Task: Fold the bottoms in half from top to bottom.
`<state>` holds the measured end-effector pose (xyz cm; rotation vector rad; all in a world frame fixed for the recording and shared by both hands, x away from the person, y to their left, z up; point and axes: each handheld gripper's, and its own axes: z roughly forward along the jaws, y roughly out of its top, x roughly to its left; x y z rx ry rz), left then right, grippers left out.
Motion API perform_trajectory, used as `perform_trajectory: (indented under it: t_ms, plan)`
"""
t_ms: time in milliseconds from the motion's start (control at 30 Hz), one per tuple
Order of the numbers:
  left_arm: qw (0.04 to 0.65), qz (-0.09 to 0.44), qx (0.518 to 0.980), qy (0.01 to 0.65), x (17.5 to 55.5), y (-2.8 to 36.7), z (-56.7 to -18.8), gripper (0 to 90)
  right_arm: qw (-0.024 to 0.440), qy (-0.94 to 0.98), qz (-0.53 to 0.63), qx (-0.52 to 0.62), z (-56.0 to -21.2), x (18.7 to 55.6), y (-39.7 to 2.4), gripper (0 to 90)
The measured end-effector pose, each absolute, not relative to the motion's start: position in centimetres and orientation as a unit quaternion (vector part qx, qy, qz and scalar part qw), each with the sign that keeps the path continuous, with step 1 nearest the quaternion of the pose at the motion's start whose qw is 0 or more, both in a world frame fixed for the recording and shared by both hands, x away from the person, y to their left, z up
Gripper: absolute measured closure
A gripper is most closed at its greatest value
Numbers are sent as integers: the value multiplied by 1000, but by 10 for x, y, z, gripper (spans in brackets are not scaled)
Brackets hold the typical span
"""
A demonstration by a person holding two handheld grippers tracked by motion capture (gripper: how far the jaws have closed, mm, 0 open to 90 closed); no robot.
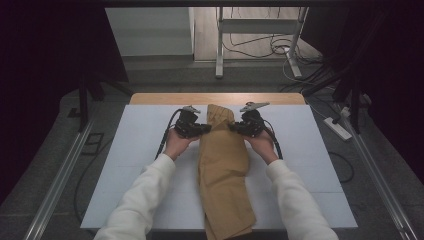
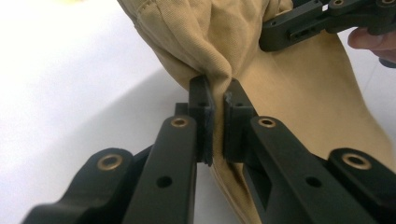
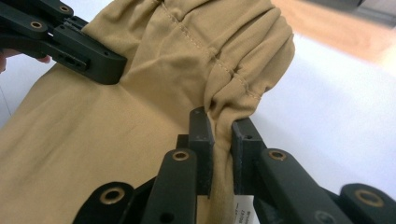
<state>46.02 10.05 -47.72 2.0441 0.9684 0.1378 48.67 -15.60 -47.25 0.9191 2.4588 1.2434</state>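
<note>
Cloth comes first: a tan garment [image 1: 223,170], folded into a long narrow strip, lies down the middle of the white table pad [image 1: 135,150], its near end hanging over the near edge and its far end bunched and raised a little off the surface. Stitched seams and gathered fabric show at that far end, and a small white label peeks out in the right gripper view.

At the garment's left edge the left gripper [image 2: 218,100] is clamped on a pinch of the fabric, its two pads nearly together with cloth squeezed between them. At the right edge the right gripper [image 3: 223,122] is clamped likewise on a gathered fold beside the seam. Both grips sit near the far end, opposite each other, each held in one of the person's hands [image 1: 176,142].

By my reading, the grasp is made and a lift is in hand, probably to fold the far end back toward the near side or to spread the piece. The next move calls for both hands to travel together and evenly, keeping the fabric taut between them so neither pinch slips.
</note>
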Motion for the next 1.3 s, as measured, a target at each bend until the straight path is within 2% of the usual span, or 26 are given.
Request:
perform_trajectory:
  t_ms: [200, 633, 1000, 1300]
  plan:
    - [435, 63, 813, 381, 461, 102, -466, 842, 129, 836, 434, 310, -460, 486, -157, 810]
    - [444, 60, 808, 384, 464, 101, -461, 842, 137, 833, 437, 310, -457, 486, -159, 813]
    - [461, 93, 802, 367, 464, 102, -426, 840, 170, 822, 456, 295, -418, 485, -160, 815]
    - [453, 97, 808, 364, 467, 101, -429, 839, 166, 825, 451, 299, -426, 487, -160, 814]
